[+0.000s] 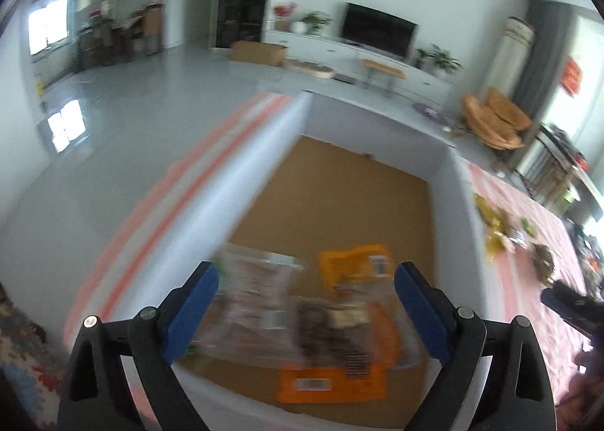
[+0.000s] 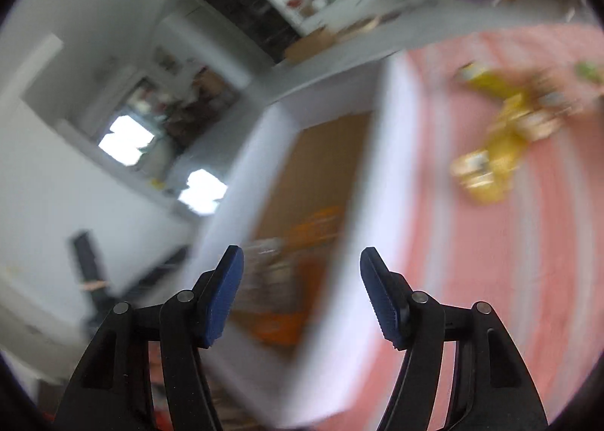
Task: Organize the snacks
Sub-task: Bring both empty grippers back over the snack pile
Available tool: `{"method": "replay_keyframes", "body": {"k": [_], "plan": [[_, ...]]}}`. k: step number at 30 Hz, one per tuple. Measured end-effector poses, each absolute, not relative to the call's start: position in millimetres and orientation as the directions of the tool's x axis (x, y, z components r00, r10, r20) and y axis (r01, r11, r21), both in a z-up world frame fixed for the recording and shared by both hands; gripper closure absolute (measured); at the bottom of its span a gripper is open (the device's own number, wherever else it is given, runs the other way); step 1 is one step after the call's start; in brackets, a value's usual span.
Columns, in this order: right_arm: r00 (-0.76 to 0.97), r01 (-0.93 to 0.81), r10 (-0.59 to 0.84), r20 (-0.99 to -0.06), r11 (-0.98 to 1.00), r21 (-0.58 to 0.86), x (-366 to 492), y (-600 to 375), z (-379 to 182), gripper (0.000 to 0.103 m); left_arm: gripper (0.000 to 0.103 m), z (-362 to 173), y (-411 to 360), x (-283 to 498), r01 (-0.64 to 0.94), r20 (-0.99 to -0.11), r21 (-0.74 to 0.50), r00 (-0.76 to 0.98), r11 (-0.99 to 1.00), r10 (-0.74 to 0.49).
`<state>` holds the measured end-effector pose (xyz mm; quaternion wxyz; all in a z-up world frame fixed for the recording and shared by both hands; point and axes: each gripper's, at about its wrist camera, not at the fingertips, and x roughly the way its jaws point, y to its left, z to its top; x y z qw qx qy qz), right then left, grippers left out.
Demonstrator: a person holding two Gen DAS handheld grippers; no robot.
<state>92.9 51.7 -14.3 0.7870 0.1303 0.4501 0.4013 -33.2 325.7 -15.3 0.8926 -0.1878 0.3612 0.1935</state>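
A white box [image 1: 264, 174] with a brown cardboard floor stands on a pink striped tablecloth [image 1: 528, 227]. Several snack packets lie in its near end: an orange one [image 1: 355, 265], a clear one with brown snacks [image 1: 253, 299] and a dark one [image 1: 332, 333]. My left gripper [image 1: 305, 314] is open and empty above them. The box also shows in the right wrist view [image 2: 392, 151], blurred. My right gripper [image 2: 302, 291] is open and empty over the box's right wall. Yellow snack packets [image 2: 498, 144] lie loose on the cloth; they show in the left wrist view [image 1: 494, 227] too.
The right gripper's black tip [image 1: 570, 302] shows at the right edge of the left wrist view. Beyond the table are a grey floor, a TV [image 1: 377, 31] on a white cabinet, a wooden bench [image 1: 381, 72] and a cardboard box [image 1: 256, 51].
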Motion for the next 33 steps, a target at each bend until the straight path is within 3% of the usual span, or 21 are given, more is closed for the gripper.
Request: {"method": "replay_keyframes", "body": {"k": [3,6,10,13,19,25,28,33], "plan": [[0.447,-0.460,0.577,-0.683,0.803,0.378,101.6,-2.0,-38.2,0.034,0.009,-15.1,281.9,-9.9,-0.342,-0.705,-0.249,0.705,0.906,0.072],[0.576,-0.282,0.297,-0.761,0.947,0.156,111.7,-73.1,-82.9,0.034,0.009,-12.1,209.7,20.0,-0.137,-0.697,-0.280,0.710,0.950,-0.103],[0.596,-0.047,0.021,-0.803,0.999,-0.008,114.8,-151.5,-132.2,0.034,0.008,-19.2,106.2,46.3,0.109,-0.717,-0.262,0.643,0.959,-0.269],[0.622,0.049,-0.004,-0.783,0.998,0.033,109.7,-186.0,-141.0,0.034,0.008,-37.6,53.6,63.1,0.194,-0.726,-0.221,0.622,0.956,-0.294],[0.659,0.087,-0.002,-0.752,0.993,0.073,111.1,-193.1,-135.3,0.029,0.008,-103.6,12.9,102.7,0.201,-0.759,-0.024,0.634,0.979,-0.148],[0.643,0.087,0.003,-0.766,0.993,0.077,101.8,-196.8,-135.8,0.028,0.008,-147.1,17.1,118.4,0.158,-0.811,-0.056,0.569,0.986,-0.137],[0.640,0.074,-0.002,-0.769,0.995,0.059,100.2,-193.1,-137.8,0.024,0.008,-153.7,11.8,117.9,0.158,-0.811,-0.014,0.575,0.987,-0.104],[0.629,0.063,-0.027,-0.777,0.998,0.017,102.0,-186.9,-140.0,0.021,0.000,-158.2,10.4,126.1,0.146,-0.811,-0.006,0.579,0.989,-0.090]]}}
